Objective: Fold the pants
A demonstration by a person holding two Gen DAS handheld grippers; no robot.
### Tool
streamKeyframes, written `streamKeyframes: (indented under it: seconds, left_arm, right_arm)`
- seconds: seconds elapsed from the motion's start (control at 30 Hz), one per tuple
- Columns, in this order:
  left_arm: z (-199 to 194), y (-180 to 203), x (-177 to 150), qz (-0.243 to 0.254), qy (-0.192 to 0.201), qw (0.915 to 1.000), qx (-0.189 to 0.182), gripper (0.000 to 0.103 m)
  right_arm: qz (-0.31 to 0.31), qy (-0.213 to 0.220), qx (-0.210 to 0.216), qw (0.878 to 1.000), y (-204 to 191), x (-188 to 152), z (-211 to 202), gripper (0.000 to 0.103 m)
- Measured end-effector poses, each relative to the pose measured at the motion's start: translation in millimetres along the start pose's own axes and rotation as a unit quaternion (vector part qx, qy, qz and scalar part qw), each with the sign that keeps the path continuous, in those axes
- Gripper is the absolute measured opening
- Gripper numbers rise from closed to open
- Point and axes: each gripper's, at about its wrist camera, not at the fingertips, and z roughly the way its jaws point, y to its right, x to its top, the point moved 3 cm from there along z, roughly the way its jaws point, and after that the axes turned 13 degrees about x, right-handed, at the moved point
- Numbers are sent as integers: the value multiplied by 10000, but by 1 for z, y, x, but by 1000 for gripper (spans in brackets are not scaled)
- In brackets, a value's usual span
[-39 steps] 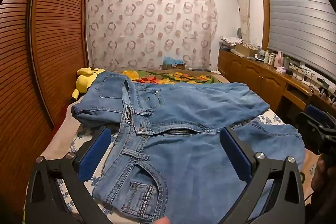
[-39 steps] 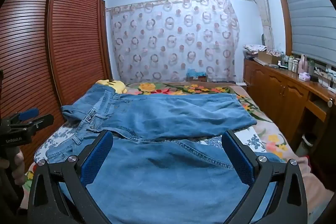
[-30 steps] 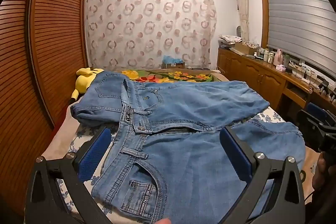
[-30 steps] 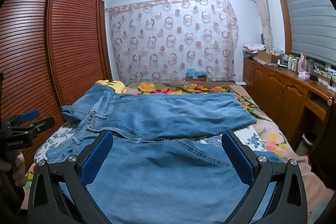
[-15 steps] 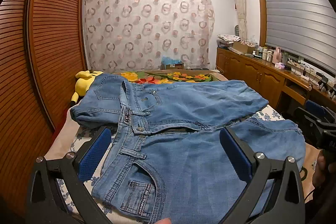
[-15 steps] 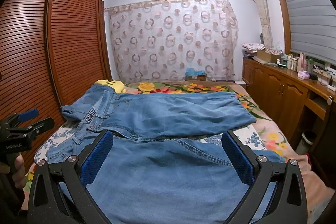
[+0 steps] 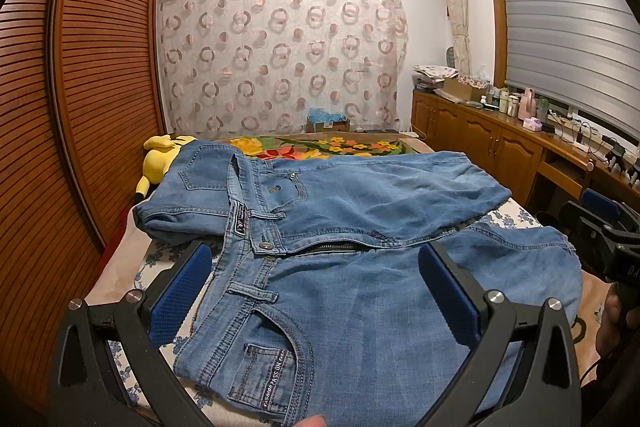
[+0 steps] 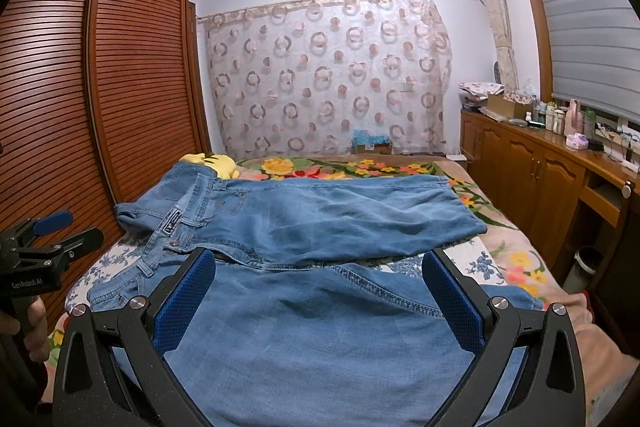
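Observation:
Light blue jeans (image 7: 344, 267) lie spread on the bed, waistband to the left, one leg lying across the far side and the other across the near side. They also show in the right wrist view (image 8: 320, 227). My left gripper (image 7: 316, 291) is open and empty, hovering above the waistband and near pocket. My right gripper (image 8: 320, 291) is open and empty, above the near leg. The right gripper shows at the right edge of the left wrist view (image 7: 604, 231), and the left gripper at the left edge of the right wrist view (image 8: 44, 239).
The bed (image 8: 504, 251) has a floral sheet. A yellow plush toy (image 7: 160, 163) lies at the far left by the brown slatted wardrobe (image 7: 80, 107). Wooden cabinets (image 7: 500, 151) with bottles stand along the right wall. A patterned curtain (image 7: 280, 55) hangs at the far end.
Both grippers have stayed open and nearly still above the jeans. The views shifted only slightly. The jeans have not moved.

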Motion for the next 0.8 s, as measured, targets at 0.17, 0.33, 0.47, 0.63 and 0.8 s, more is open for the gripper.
streamKeyframes:
  seconds: [0.17, 0.33, 0.47, 0.63, 0.8]
  left_arm:
    - [0, 0, 0, 4, 4, 10000, 10, 103]
    - [-1, 1, 1, 5, 4, 10000, 14, 103]
    - [-1, 1, 1, 16, 9, 10000, 11, 103]
    - [-2, 1, 1, 15, 22, 10000, 7, 103]
    - [-3, 3, 1, 15, 24, 10000, 7, 103]
  right_arm:
    - [2, 8, -4, 10000, 0, 0, 0, 103]
    - [-1, 5, 0, 10000, 0, 0, 0, 103]
    - [-3, 9, -2, 10000, 0, 0, 0, 103]
    - [-4, 15, 4, 10000, 0, 0, 0, 103]
    - [0, 18, 2, 10000, -1, 0, 0, 103]
